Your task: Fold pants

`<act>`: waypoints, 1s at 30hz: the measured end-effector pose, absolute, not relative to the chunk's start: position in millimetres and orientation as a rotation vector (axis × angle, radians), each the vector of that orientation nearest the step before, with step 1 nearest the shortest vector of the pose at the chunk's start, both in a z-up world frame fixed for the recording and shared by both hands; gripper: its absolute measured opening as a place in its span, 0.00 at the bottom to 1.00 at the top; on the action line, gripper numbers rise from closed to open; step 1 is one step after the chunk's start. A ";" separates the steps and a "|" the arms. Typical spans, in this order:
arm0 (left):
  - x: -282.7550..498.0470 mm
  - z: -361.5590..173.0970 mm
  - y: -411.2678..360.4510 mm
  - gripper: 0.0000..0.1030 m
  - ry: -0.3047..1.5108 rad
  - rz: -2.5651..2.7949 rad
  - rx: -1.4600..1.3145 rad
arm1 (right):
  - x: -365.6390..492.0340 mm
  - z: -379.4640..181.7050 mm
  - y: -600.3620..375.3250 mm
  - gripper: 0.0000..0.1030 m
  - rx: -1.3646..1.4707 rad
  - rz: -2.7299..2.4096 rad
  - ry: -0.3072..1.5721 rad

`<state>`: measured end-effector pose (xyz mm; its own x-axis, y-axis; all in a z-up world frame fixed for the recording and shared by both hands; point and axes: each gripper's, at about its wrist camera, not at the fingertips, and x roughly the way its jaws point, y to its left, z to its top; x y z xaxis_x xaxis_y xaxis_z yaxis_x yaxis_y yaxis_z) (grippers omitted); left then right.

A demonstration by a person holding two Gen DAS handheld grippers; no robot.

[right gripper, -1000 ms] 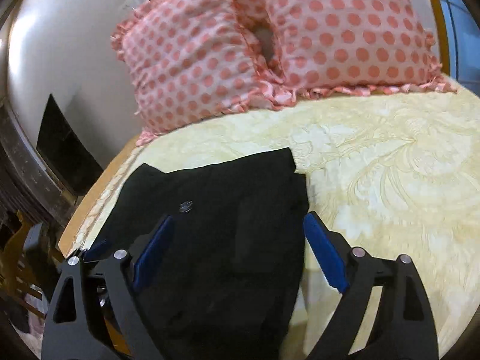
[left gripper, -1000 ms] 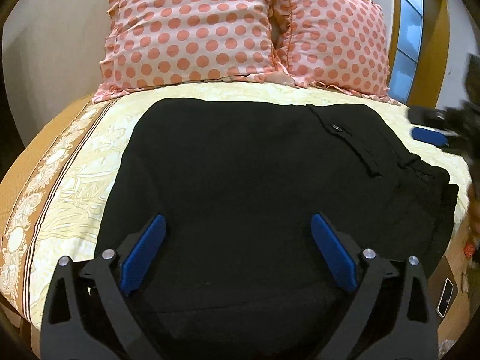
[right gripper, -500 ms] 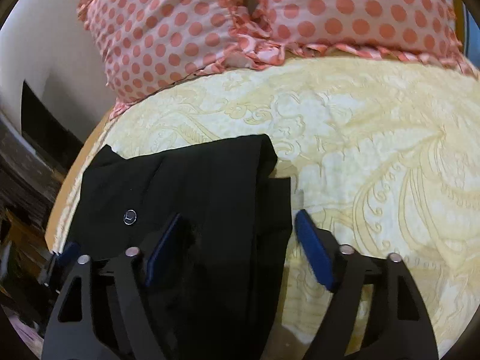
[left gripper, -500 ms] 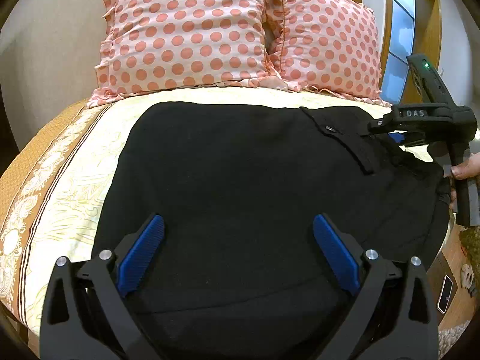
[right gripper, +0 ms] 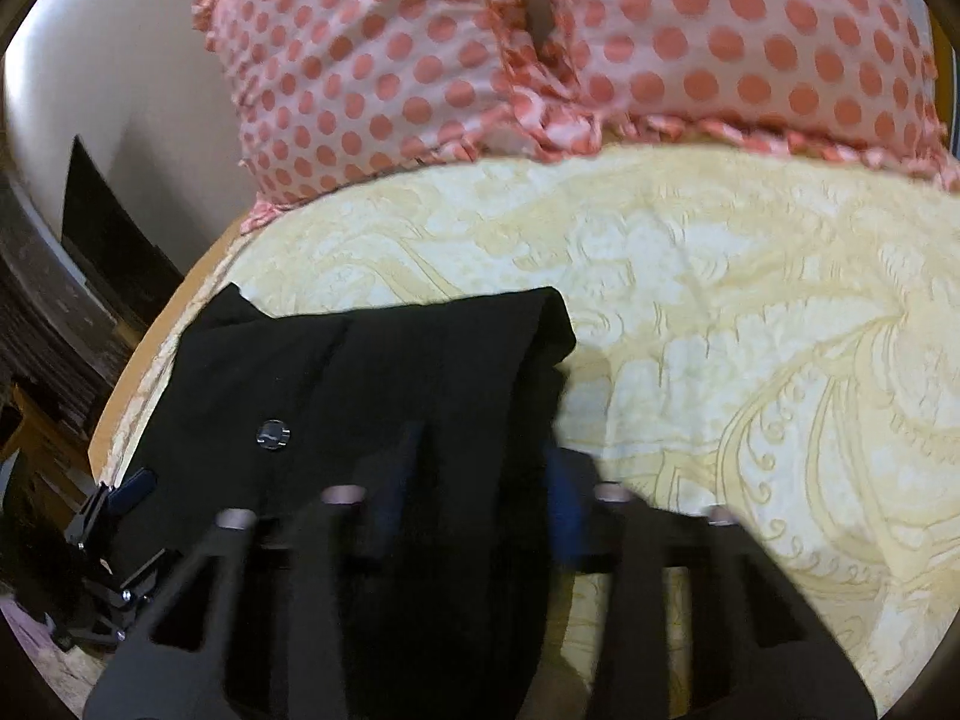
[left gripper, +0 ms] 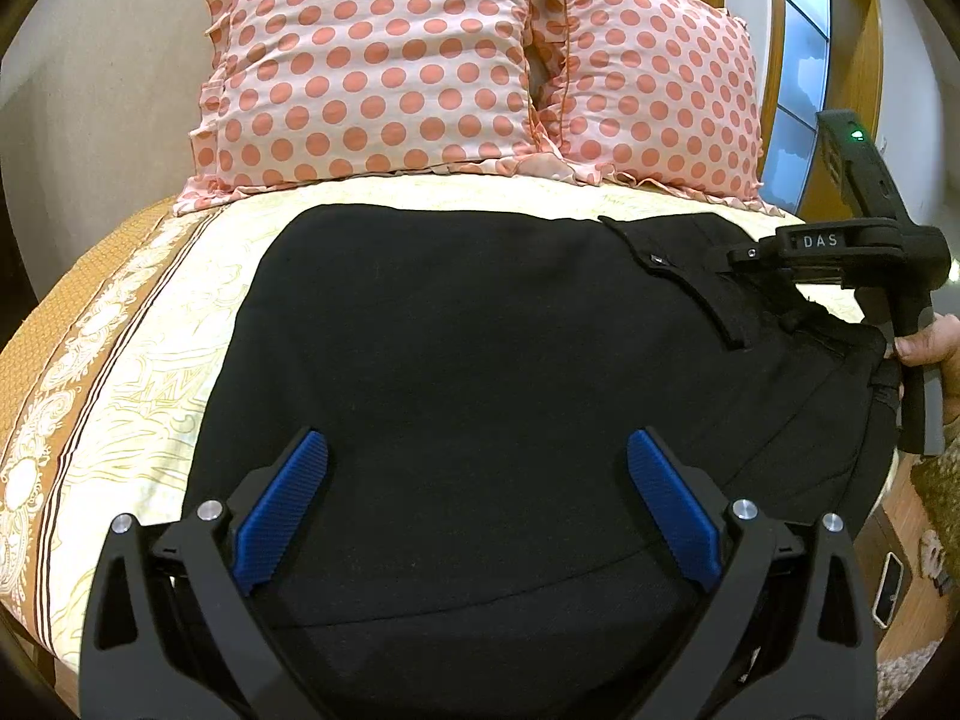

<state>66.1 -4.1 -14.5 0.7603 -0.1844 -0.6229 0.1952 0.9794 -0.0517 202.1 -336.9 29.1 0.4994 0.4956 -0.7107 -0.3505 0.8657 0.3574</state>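
Black pants (left gripper: 480, 360) lie flat across the yellow patterned bed (left gripper: 150, 360), waistband and button to the right. My left gripper (left gripper: 477, 510) is open, its blue pads wide apart just above the pants' near edge. My right gripper (right gripper: 480, 498) is blurred by motion, its jaws narrowed around the waistband edge of the pants (right gripper: 390, 390); I cannot tell whether they grip the cloth. The right gripper also shows in the left wrist view (left gripper: 840, 252), held by a hand at the waistband.
Two pink polka-dot pillows (left gripper: 372, 72) stand against the wall at the head of the bed. The bed's orange border (left gripper: 72, 312) runs along the left. A wooden floor with small objects (left gripper: 900, 570) lies off the right edge.
My right gripper has moved down onto the waistband and its jaws have closed in from wide open. My left gripper has held nearly still, open over the pants.
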 end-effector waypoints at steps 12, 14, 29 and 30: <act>123.7 34.7 85.0 0.94 0.744 -0.165 -0.204 | 167.5 71.6 -308.0 0.18 0.010 0.615 0.745; 153.0 27.9 98.8 0.83 0.837 -0.166 -0.246 | 171.3 66.7 -310.8 0.17 0.026 0.604 0.763; 230.1 1.4 107.0 0.66 1.004 -0.289 -0.326 | 189.8 40.5 -331.8 0.17 0.161 0.598 0.826; 229.9 0.9 106.2 0.55 1.009 -0.312 -0.343 | 190.5 39.5 -332.8 0.17 0.168 0.597 0.830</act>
<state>229.9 106.2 0.9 0.4974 -0.4080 -0.7656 0.0957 0.9029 -0.4190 190.5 -332.8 39.5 0.5225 0.5597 -0.6432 -0.4322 0.8241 0.3661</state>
